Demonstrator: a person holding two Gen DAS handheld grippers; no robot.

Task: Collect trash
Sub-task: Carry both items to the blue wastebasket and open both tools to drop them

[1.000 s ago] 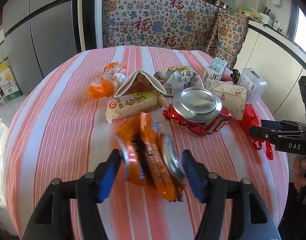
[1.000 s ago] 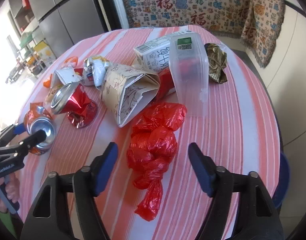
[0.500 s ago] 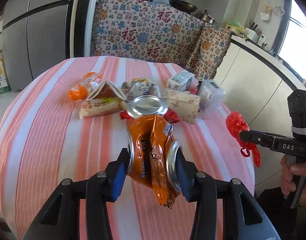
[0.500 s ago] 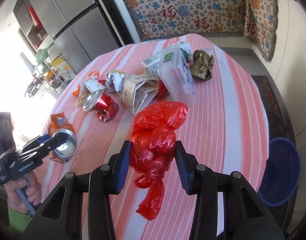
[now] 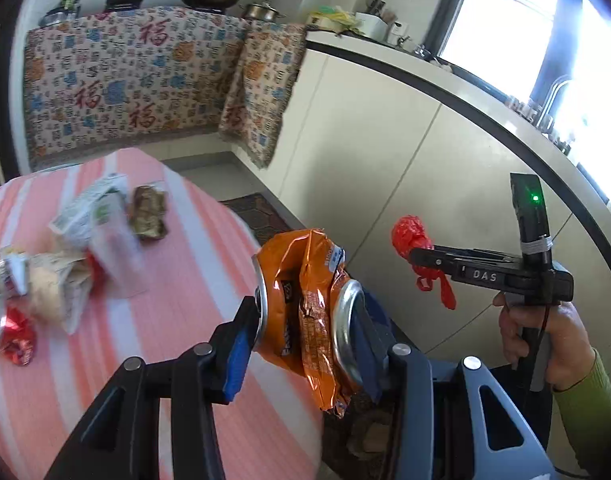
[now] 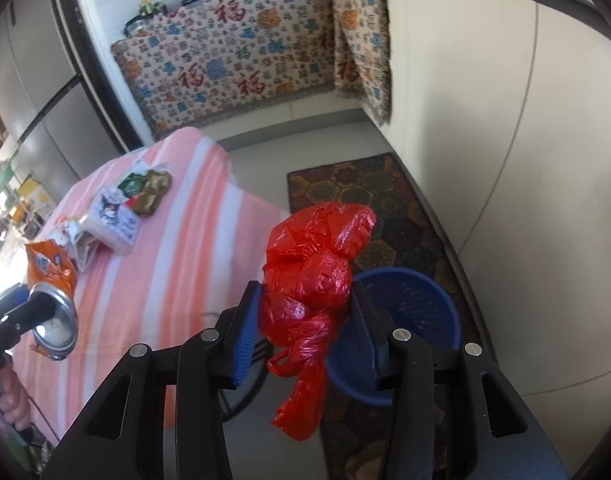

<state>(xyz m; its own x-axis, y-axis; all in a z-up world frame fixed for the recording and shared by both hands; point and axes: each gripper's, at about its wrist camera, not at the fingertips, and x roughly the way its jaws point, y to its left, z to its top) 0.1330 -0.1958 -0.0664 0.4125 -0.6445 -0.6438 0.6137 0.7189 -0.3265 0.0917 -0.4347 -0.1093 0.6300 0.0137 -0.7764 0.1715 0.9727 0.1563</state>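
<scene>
My left gripper (image 5: 305, 332) is shut on a crushed orange can (image 5: 305, 312), held in the air past the right edge of the round table (image 5: 177, 320). The right gripper (image 6: 305, 320) is shut on a knotted red plastic bag (image 6: 309, 276), which hangs above the floor just left of a blue basket (image 6: 417, 312). In the left wrist view the red bag (image 5: 411, 236) and the right gripper (image 5: 415, 258) show at right, gripped by a hand (image 5: 545, 340). The right wrist view has the orange can (image 6: 51, 296) at far left.
More trash lies on the striped tablecloth: a crushed red can (image 5: 9, 328), cartons and wrappers (image 5: 85, 216), a clear plastic box (image 6: 113, 216). A patterned rug (image 6: 369, 196) covers the floor by the white cabinets (image 5: 385, 140). Patterned cloth (image 6: 233, 60) hangs at the back.
Both grippers closed on their items, lifted them off the table and swung right, beyond the table's edge. The red bag now hangs next to the blue basket.
</scene>
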